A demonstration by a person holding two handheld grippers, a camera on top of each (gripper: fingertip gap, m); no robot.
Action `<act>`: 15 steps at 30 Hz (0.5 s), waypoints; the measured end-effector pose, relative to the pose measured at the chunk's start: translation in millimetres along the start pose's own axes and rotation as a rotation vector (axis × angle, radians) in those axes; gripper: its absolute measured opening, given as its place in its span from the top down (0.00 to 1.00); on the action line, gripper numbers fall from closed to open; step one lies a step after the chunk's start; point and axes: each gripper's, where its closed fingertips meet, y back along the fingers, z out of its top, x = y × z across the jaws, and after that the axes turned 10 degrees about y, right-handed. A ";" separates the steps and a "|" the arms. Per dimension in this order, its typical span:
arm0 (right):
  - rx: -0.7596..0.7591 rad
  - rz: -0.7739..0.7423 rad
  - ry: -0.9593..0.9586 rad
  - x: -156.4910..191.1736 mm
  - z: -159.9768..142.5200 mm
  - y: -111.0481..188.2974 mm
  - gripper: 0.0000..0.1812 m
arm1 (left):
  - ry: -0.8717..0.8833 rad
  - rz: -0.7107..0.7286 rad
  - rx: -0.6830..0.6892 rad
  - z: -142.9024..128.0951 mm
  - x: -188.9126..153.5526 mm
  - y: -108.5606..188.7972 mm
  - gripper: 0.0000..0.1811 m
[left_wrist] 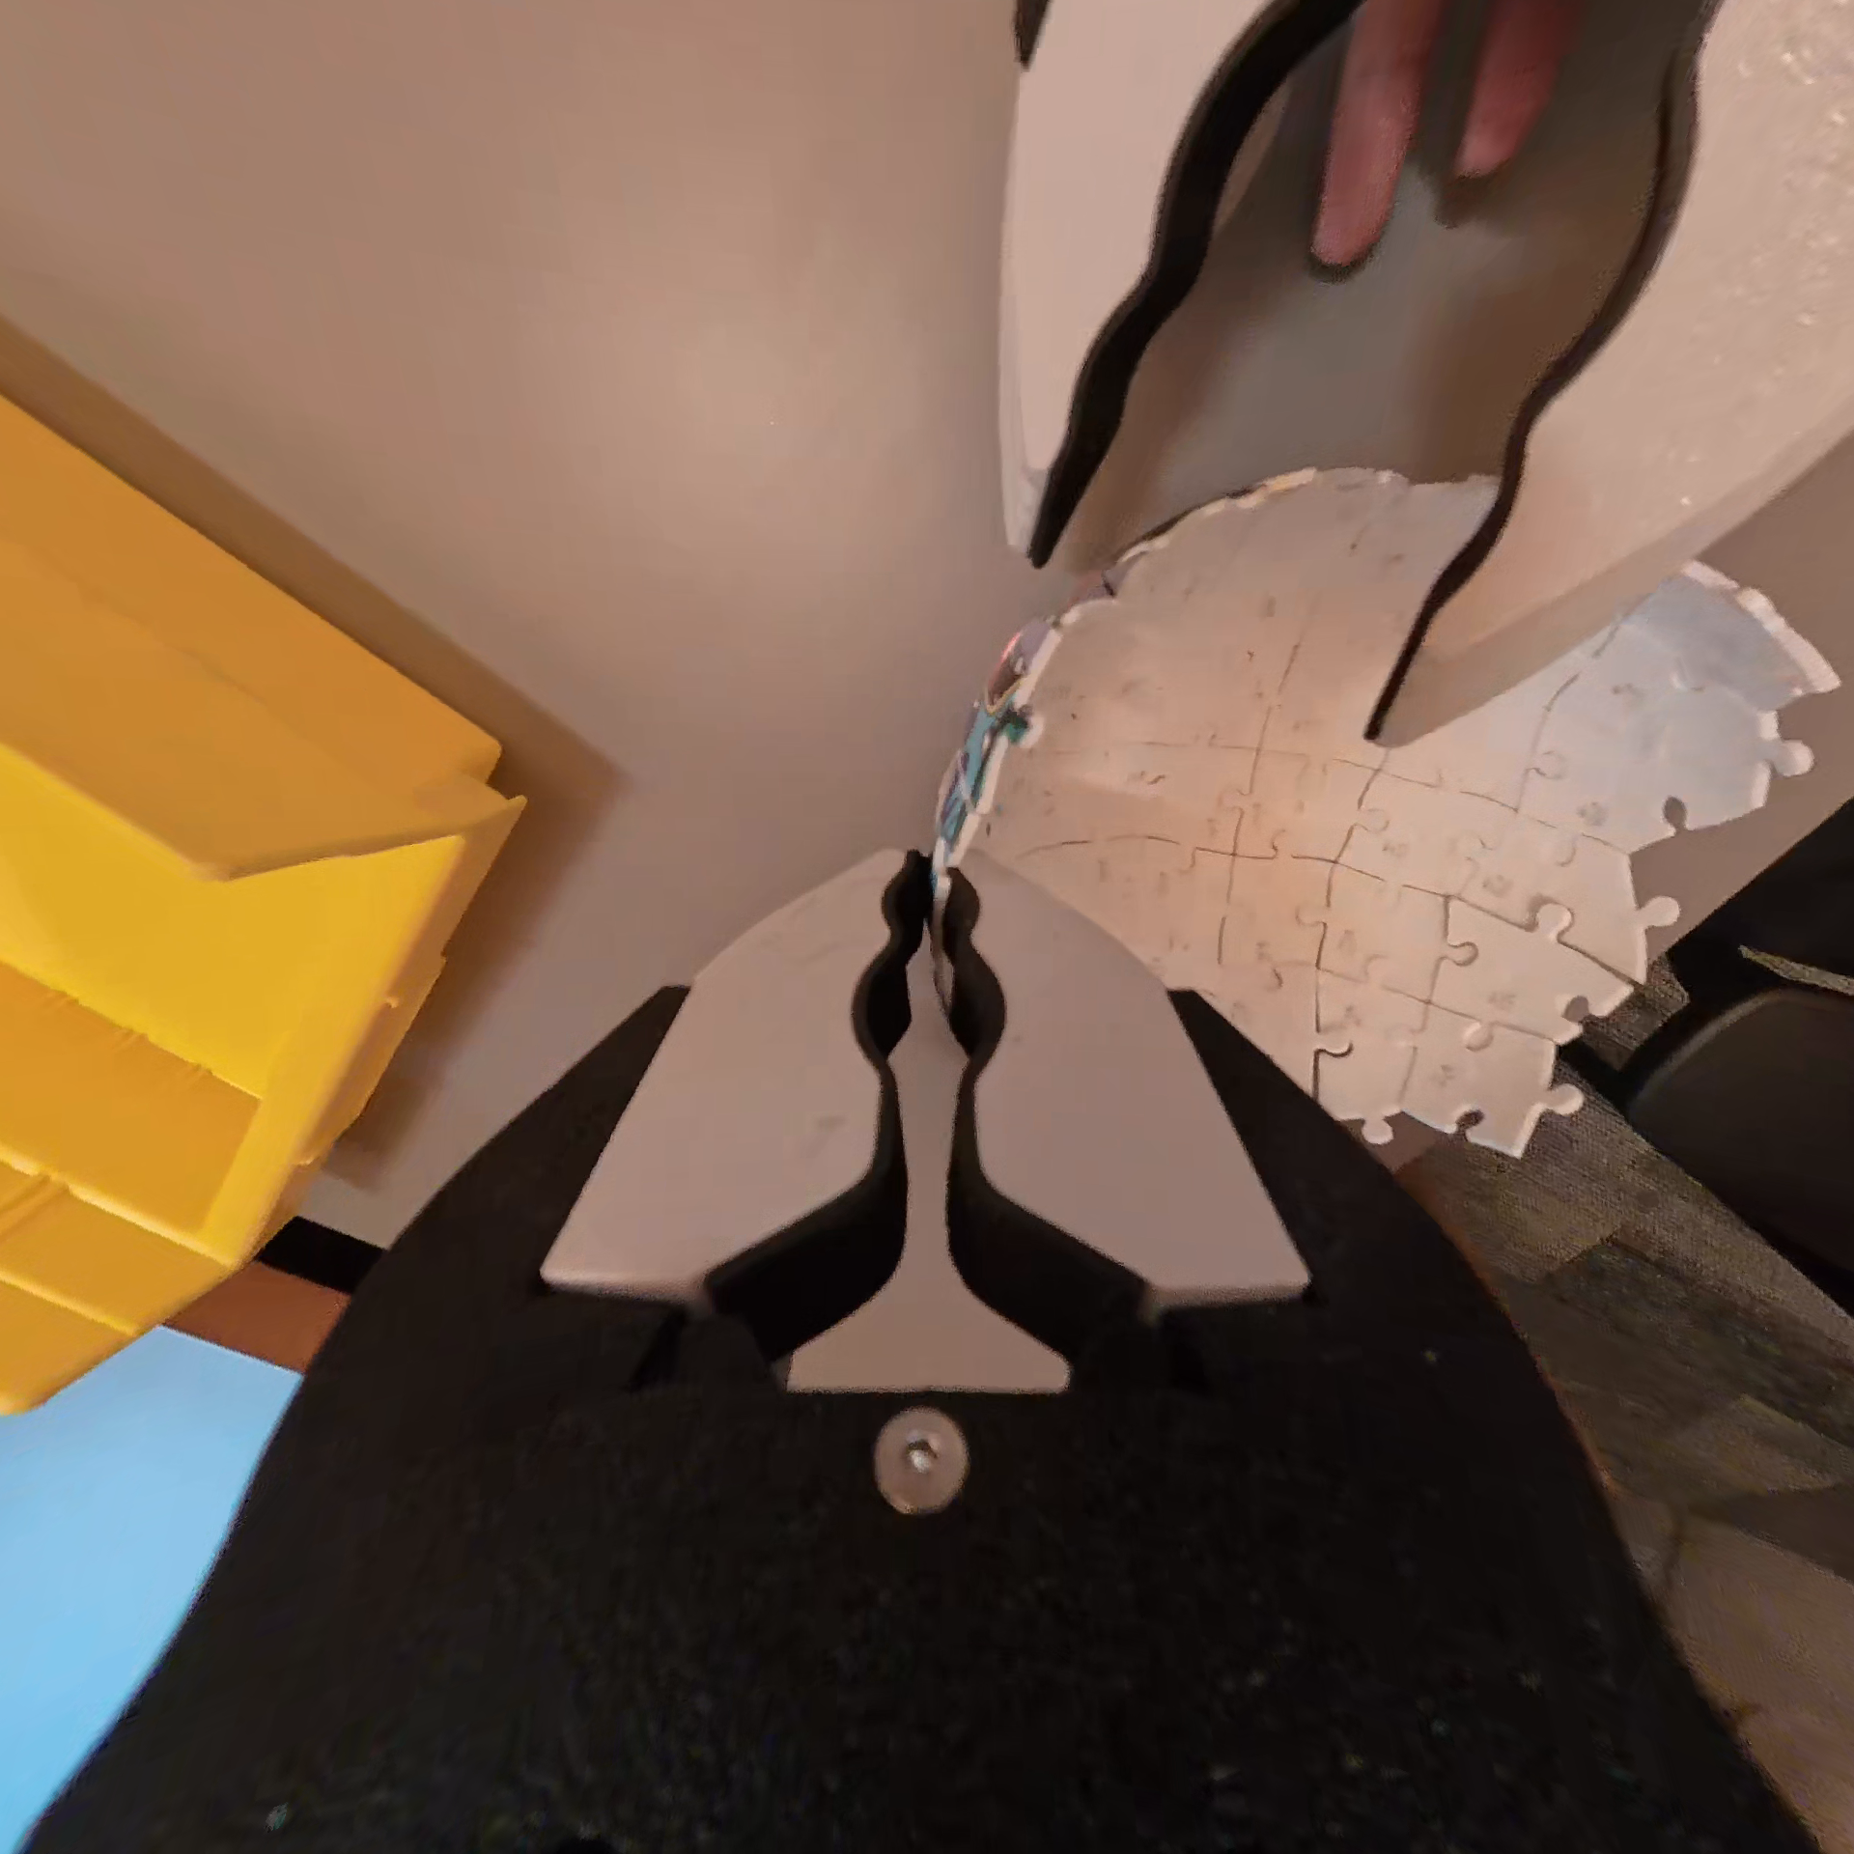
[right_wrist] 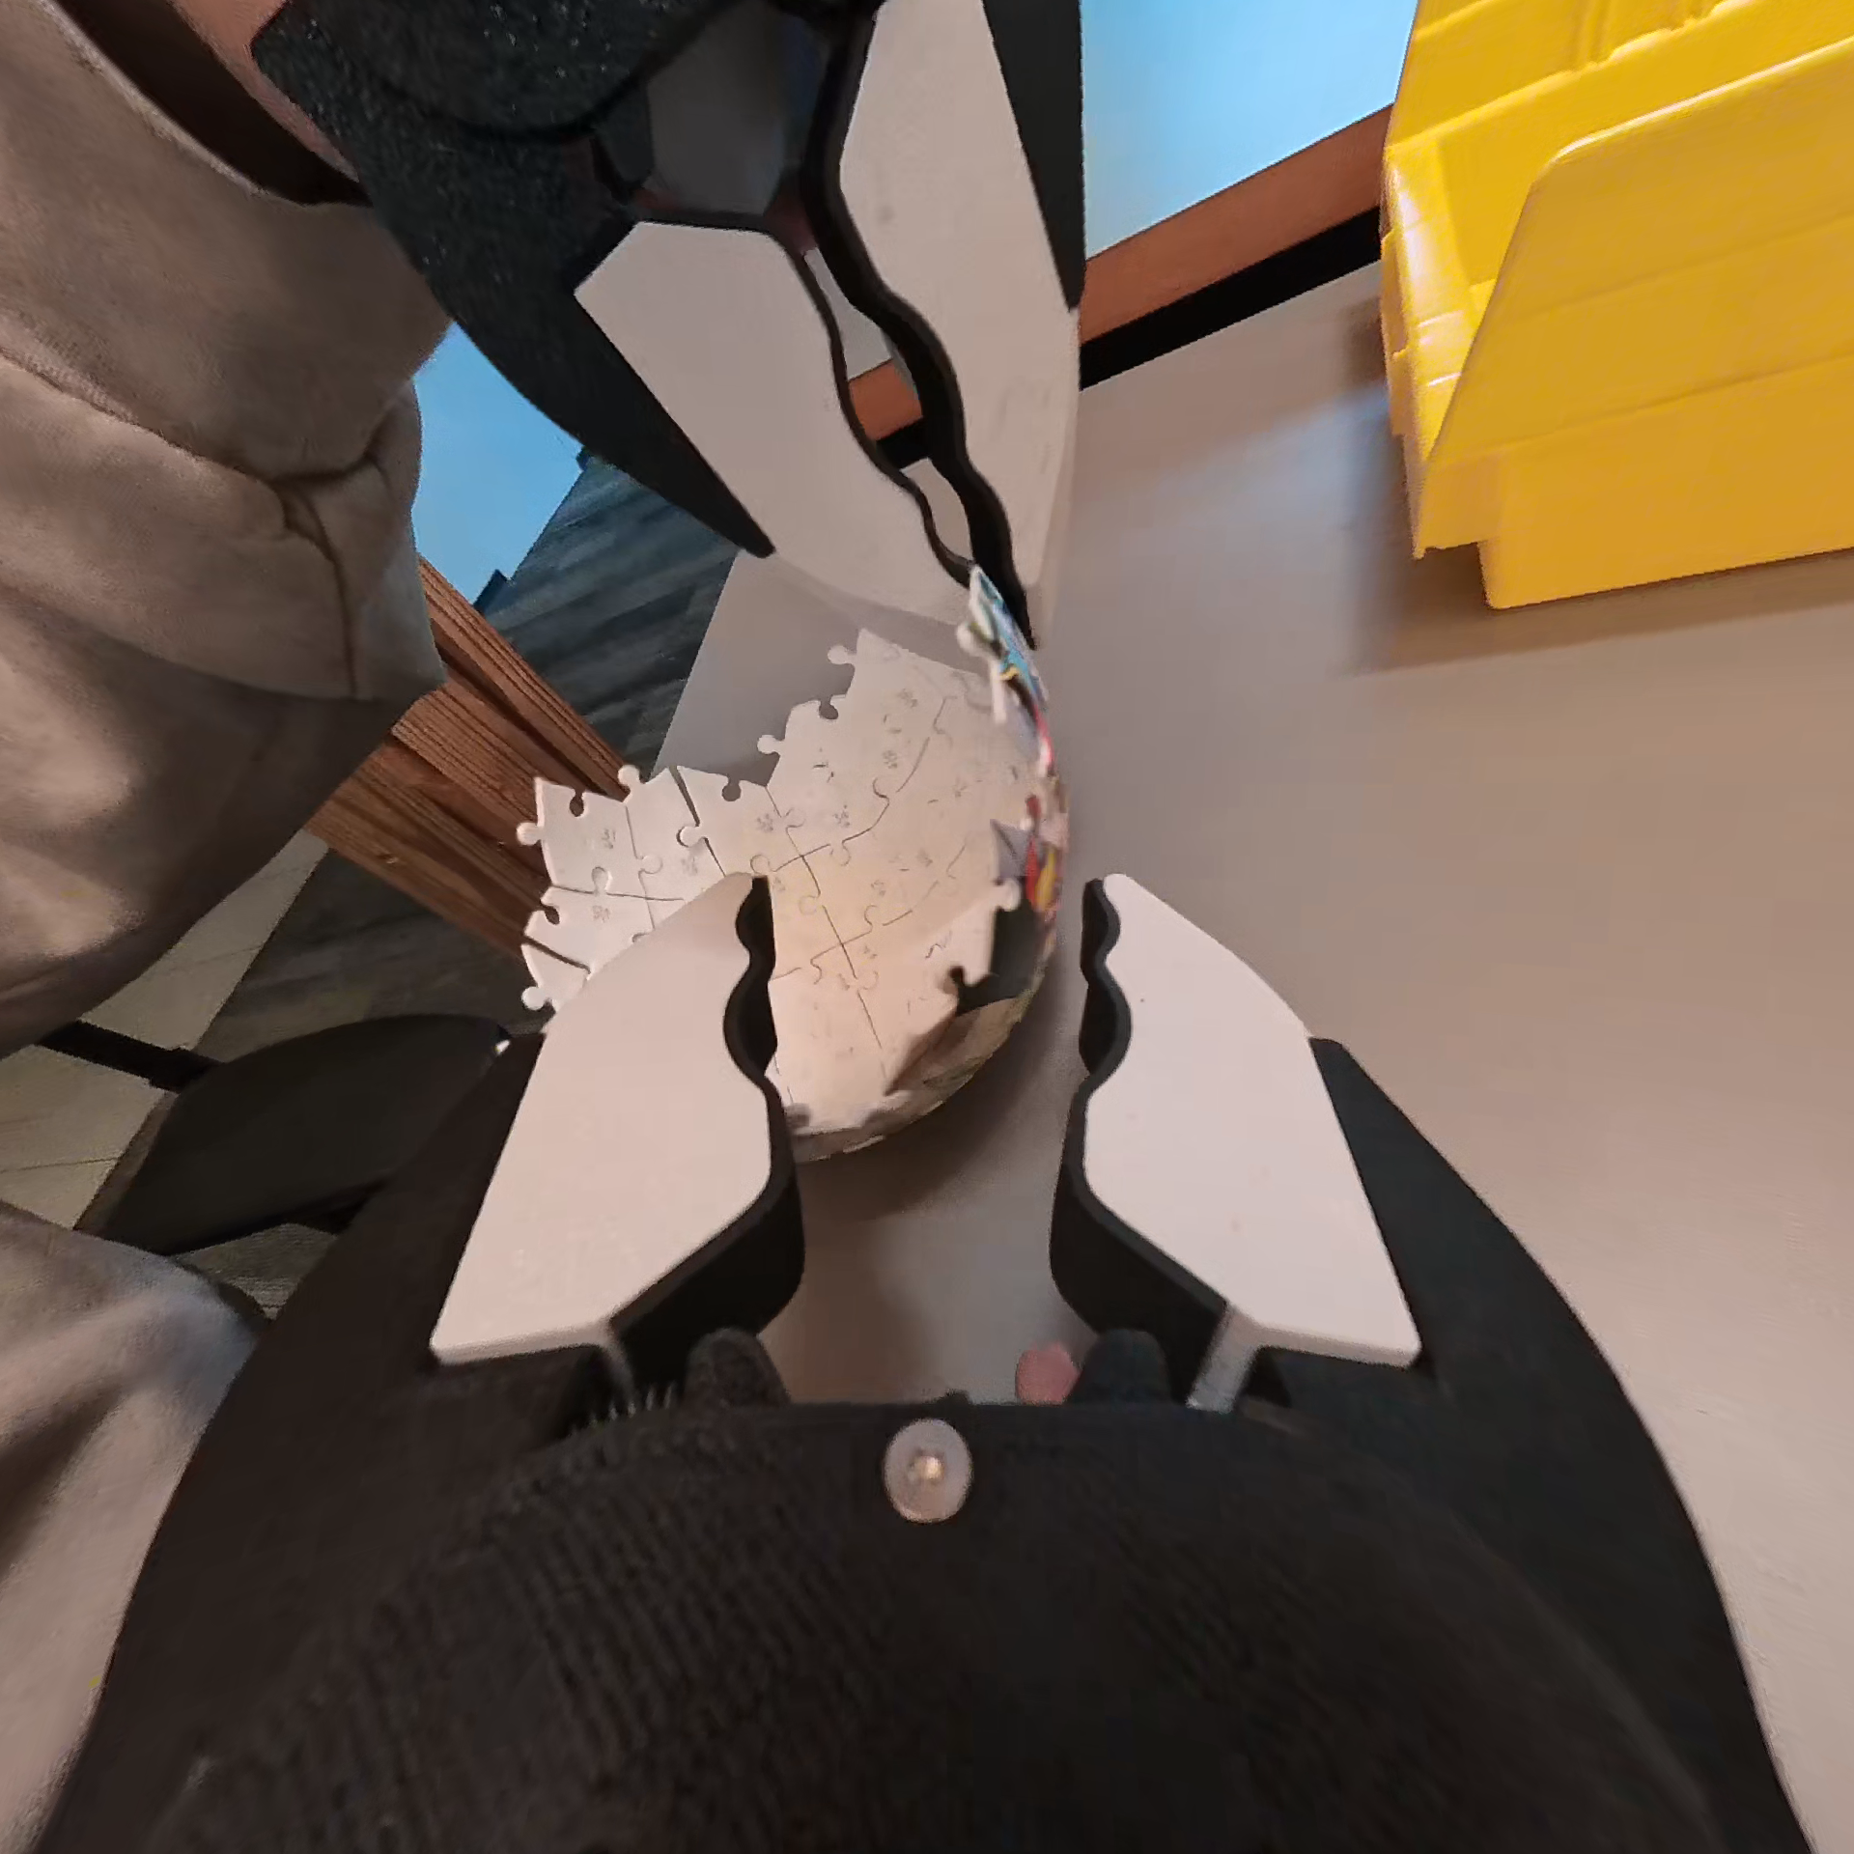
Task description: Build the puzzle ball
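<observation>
1. The half-built puzzle ball [right_wrist: 883, 903] sits on its curved side on the grey tabletop [right_wrist: 1455, 903] near the front edge, its white inner face turned toward my right-hand camera and its printed outer skin showing only along the far rim.
2. The shell is open, with jagged tabbed edges running round its unfinished side [left_wrist: 1405, 903].
3. My left gripper [left_wrist: 933, 903] has its fingers pressed nearly together, pinching the shell's printed rim at their tips; the right wrist view shows the same grip from across the ball [right_wrist: 993, 592].
4. My right gripper [right_wrist: 928, 903] is spread wide, fingers apart on either side of the ball's near rim; I cannot tell whether either finger touches it.
5. In the left wrist view the right gripper [left_wrist: 1204, 642] comes in from above, over the white shell, with bare fingertips [left_wrist: 1354, 171] visible behind it.
6. A yellow bin [right_wrist: 1625, 331] stands on the tabletop well apart from the ball [left_wrist: 201, 903].
7. A beige sleeve [right_wrist: 171, 482] fills the left side of the right wrist view, and a wooden edge [right_wrist: 482, 762] shows just beyond the ball.
</observation>
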 end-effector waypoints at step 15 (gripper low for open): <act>-0.035 -0.045 -0.093 5.2 2.1 -6.0 0.70 | 0.028 0.097 0.031 1.0 1.5 6.9 0.99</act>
